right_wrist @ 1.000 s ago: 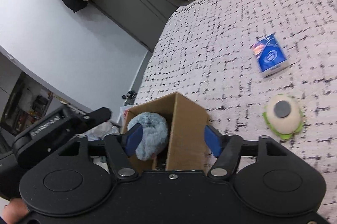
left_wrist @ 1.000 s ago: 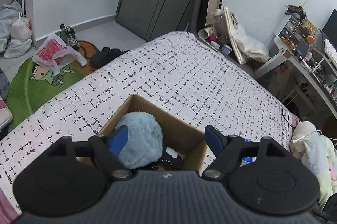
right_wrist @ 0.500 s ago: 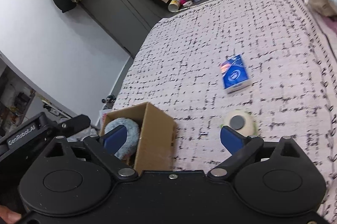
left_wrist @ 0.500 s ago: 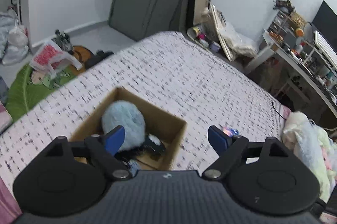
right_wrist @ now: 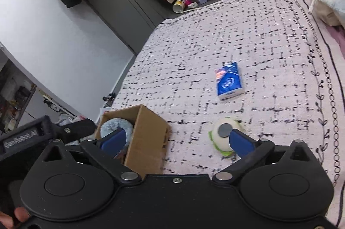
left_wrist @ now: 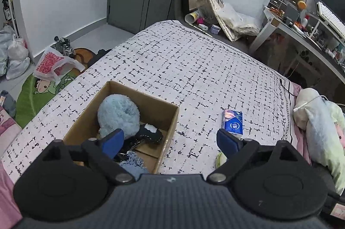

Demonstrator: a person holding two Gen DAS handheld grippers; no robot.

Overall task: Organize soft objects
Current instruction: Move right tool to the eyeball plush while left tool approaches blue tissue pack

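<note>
Fluffy blue plush sits inside the cardboard box; tissue pack lies right of it. My left gripper and right gripper gape wide, empty.

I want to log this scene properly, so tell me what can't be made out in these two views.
- Round cream plush with green trim: left wrist view, mostly behind the left gripper; clear in the right view.
- Contents of the brown cardboard box: right wrist view, its wall hides all but the fluffy light blue plush.
- Dark items under that plush: left wrist view, unidentifiable.
- Blue tissue pack: print too small.
</note>
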